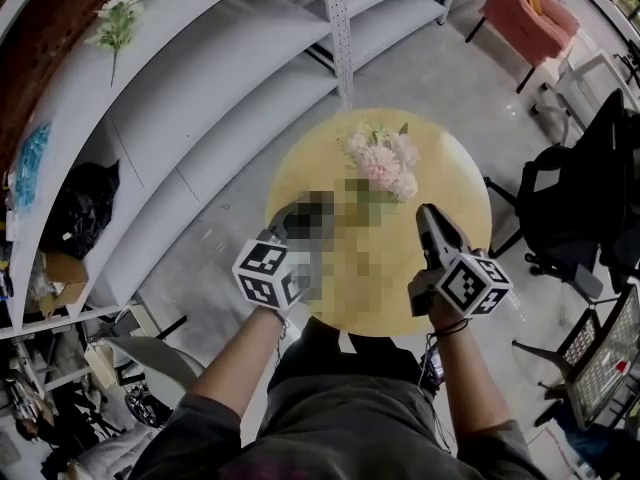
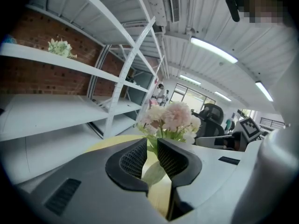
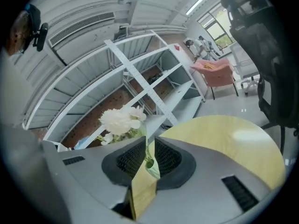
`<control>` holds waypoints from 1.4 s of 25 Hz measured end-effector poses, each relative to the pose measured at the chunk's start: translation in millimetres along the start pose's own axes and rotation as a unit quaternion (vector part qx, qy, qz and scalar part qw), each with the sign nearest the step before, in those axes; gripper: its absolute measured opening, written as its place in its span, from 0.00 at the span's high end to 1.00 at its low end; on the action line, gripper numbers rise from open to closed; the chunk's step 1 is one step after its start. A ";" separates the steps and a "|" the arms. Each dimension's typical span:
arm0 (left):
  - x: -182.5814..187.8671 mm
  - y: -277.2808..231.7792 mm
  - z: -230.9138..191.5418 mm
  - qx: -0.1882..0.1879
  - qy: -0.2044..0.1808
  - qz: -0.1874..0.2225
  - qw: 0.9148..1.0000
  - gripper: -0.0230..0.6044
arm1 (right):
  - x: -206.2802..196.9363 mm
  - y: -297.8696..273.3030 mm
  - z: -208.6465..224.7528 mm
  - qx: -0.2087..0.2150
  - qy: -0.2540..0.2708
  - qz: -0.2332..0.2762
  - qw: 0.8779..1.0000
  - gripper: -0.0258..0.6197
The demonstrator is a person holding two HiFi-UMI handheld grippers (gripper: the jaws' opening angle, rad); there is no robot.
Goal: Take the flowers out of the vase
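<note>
Both jaw pairs stand slightly apart and empty, with the left gripper and right gripper flanking the flowers in the vase just ahead; the blooms look light and crushable, probably best pinched gently by their green stems.

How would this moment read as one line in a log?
stage: before grasp | left gripper: open, vase seen through gap | right gripper: narrowly open, nothing gripped | flowers: in vase, on table
</note>
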State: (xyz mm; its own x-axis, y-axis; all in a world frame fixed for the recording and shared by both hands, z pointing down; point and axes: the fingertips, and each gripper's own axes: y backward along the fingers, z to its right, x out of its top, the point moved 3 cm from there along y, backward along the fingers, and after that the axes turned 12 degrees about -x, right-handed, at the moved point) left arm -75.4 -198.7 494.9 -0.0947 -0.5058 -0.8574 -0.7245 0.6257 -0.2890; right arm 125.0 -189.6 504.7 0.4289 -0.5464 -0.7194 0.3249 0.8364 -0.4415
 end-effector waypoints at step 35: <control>-32.3 -96.7 -10.5 0.023 0.045 0.009 0.999 0.86 | -20.6 -73.3 -4.5 -0.018 -0.032 0.044 0.998 0.88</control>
State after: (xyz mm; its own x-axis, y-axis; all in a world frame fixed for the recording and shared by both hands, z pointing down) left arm -9.4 -249.0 555.0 -0.1699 -0.5439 -0.8218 -0.6900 0.6610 -0.2949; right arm 88.6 -239.4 549.5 0.5069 -0.4722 -0.7212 0.2544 0.8813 -0.3982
